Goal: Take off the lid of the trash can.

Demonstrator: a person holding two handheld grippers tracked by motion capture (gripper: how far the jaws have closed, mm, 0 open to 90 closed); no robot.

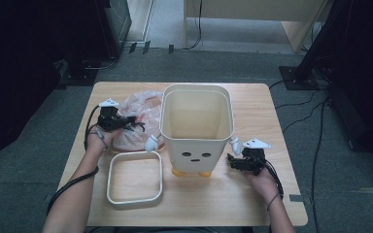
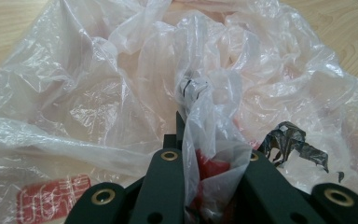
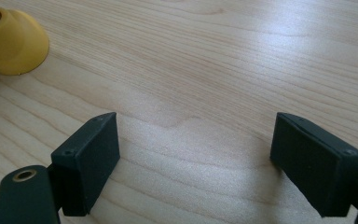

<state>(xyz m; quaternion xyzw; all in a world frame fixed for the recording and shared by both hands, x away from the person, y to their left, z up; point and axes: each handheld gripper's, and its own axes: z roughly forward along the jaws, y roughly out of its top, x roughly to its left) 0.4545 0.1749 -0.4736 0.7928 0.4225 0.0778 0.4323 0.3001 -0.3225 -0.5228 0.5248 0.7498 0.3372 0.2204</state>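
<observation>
The table [image 1: 272, 116] carries a cream bin [image 1: 196, 127] at its centre, face and yellow feet turned to six o'clock, with its loose rim ring [image 1: 135, 178] lying at the bin's seven o'clock. A crumpled clear bag [image 1: 138, 119] sits at the bin's nine o'clock, touching its wall. The left gripper [image 1: 132, 124] is clamped tight on a bunched fold of that bag [image 2: 200, 116], film pinched between the jaws. The right gripper [image 1: 234, 162] rests at the bin's four o'clock, jaws wide and nothing between them, near one foot [image 3: 14, 44]. Judged step: bag just seized for lining the bin. Next it likely needs lifting clear, its mouth found and spread over the opening, the right gripper helping
</observation>
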